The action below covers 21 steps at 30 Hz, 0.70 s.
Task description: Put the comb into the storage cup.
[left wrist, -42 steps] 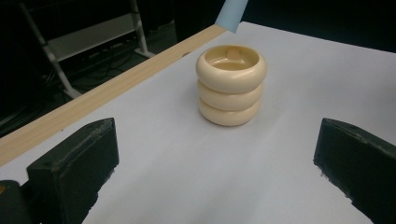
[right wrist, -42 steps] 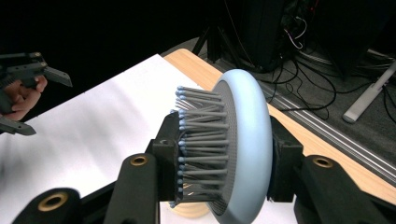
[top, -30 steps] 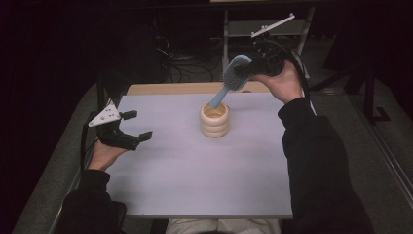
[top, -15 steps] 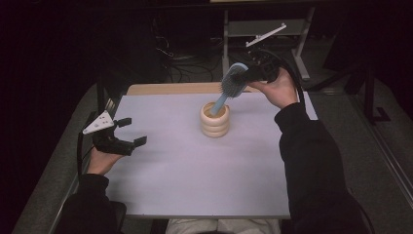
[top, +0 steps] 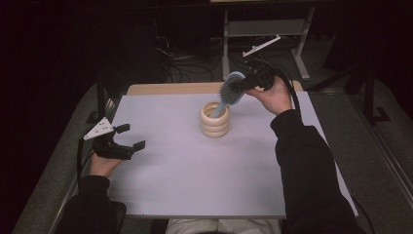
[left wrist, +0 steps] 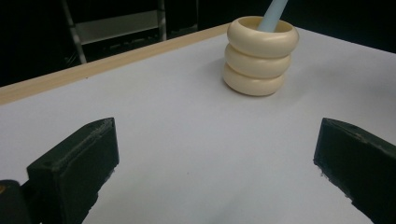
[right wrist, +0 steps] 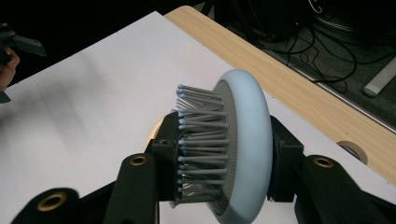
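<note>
A cream holder [top: 215, 119] made of three stacked rings stands upright near the far middle of the white table [top: 195, 170]. A light blue hairbrush [top: 231, 90] leans with its handle down inside the holder; the handle also rises from the holder [left wrist: 259, 55] in the left gripper view. My right gripper [top: 242, 87] is shut on the hairbrush head [right wrist: 233, 149], one jaw against the bristles and one on the back. My left gripper [top: 130, 137] rests low at the table's left side, open with nothing between its jaws.
A wooden strip [top: 165, 88] runs along the table's far edge, with a round hole [right wrist: 351, 150] in it. Behind it are a metal frame [top: 265, 29] and cables [top: 180, 63] on a dark floor. Bare white surface lies in front of the holder.
The right hand has come down, sinking the brush handle deeper into the holder. The left hand has dropped lower and nearer the table's left edge, jaws still apart.
</note>
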Each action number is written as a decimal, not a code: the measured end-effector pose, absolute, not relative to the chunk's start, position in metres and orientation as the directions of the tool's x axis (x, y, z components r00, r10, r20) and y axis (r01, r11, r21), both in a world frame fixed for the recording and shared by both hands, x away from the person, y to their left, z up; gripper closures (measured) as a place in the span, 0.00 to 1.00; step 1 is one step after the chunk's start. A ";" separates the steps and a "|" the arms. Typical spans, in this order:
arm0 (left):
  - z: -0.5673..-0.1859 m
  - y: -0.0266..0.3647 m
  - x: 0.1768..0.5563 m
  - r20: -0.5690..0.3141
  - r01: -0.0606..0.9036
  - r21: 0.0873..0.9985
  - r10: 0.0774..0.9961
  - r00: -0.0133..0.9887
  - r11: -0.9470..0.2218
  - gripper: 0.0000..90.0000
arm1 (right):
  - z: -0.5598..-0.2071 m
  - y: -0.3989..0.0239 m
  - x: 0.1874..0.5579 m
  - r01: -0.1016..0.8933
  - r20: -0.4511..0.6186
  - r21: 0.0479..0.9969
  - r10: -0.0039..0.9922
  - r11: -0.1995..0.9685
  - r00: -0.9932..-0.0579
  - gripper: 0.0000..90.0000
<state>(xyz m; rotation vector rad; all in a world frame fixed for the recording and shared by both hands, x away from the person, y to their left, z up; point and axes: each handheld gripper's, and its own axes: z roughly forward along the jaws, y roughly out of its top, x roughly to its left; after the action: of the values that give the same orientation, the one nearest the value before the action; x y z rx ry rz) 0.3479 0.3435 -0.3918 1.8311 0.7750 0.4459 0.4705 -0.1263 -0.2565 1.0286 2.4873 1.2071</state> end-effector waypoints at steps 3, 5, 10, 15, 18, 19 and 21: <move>-0.394 0.343 0.346 -0.068 0.310 0.921 0.688 0.723 -0.234 0.00 | -0.262 -0.123 0.472 0.509 0.128 0.746 0.658 0.429 -0.742 0.61; -0.395 0.342 0.344 -0.064 0.312 0.917 0.682 0.728 -0.248 0.00 | -0.266 -0.122 0.473 0.508 0.130 0.747 0.655 0.430 -0.745 0.61; -0.397 0.339 0.344 -0.059 0.314 0.912 0.673 0.737 -0.264 0.00 | -0.278 -0.119 0.477 0.523 0.147 0.738 0.655 0.426 -0.741 0.61; -0.398 0.337 0.343 -0.071 0.314 0.913 0.658 0.750 -0.260 0.00 | -0.288 -0.119 0.481 0.545 0.174 0.728 0.657 0.416 -0.733 0.61; -0.398 0.336 0.343 -0.070 0.314 0.911 0.653 0.754 -0.266 0.00 | -0.292 -0.118 0.483 0.556 0.188 0.726 0.661 0.405 -0.726 0.61; -0.399 0.336 0.344 -0.074 0.318 0.910 0.652 0.755 -0.265 0.00 | -0.293 -0.118 0.484 0.558 0.193 0.727 0.660 0.400 -0.726 0.61; -0.399 0.337 0.345 -0.081 0.325 0.908 0.649 0.756 -0.265 0.00 | -0.294 -0.117 0.485 0.561 0.203 0.728 0.658 0.395 -0.726 0.61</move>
<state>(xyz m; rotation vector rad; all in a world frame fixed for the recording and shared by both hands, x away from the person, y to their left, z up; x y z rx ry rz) 0.3445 0.3365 -0.3987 1.8696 0.7489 0.3741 0.4845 -0.1167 -0.2937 1.1075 2.5231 1.2453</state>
